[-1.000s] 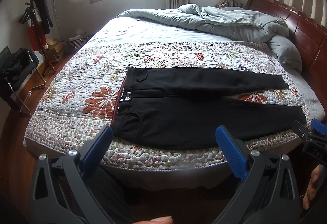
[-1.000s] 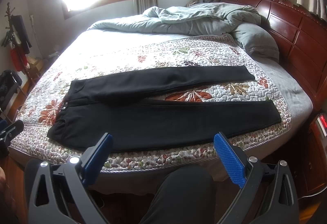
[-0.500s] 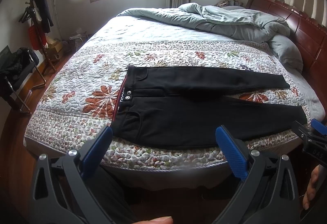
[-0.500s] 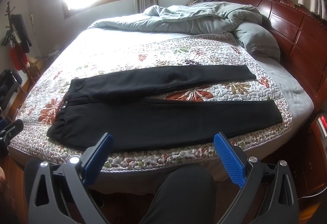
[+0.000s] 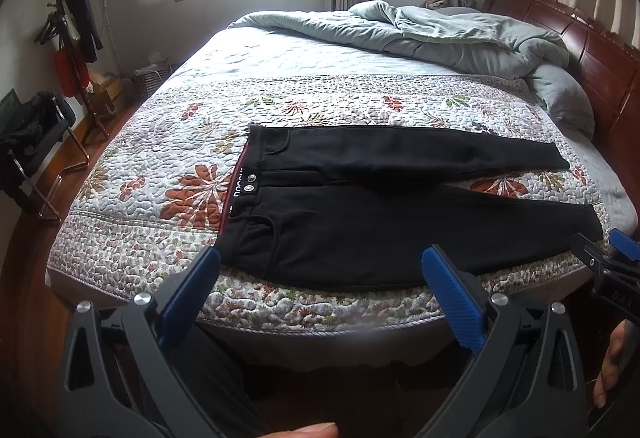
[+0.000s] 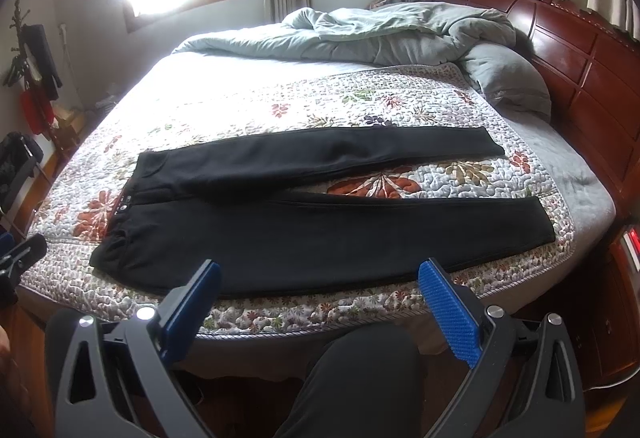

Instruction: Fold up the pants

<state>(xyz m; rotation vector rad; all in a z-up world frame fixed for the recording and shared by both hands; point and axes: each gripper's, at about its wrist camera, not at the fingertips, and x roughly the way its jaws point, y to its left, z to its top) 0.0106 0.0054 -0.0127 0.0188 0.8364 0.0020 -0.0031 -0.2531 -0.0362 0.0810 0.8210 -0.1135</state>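
Folding has not started yet, I think. Black pants (image 5: 360,222) lie flat on the flowered quilt (image 5: 160,174) near the front edge of the bed, and no part is folded over. The waist with its two small round buttons (image 5: 250,183) is on the left. Both legs stretch out to the right and split apart a little, so some quilt shows between them. The cloth looks smooth and soft. The left gripper (image 5: 320,274) has its blue fingers (image 5: 188,294) spread wide and holds nothing. The right gripper (image 6: 318,280) is wide too and holds nothing. Both hang in front of the bed, not touching the pants. All the folds are left to do
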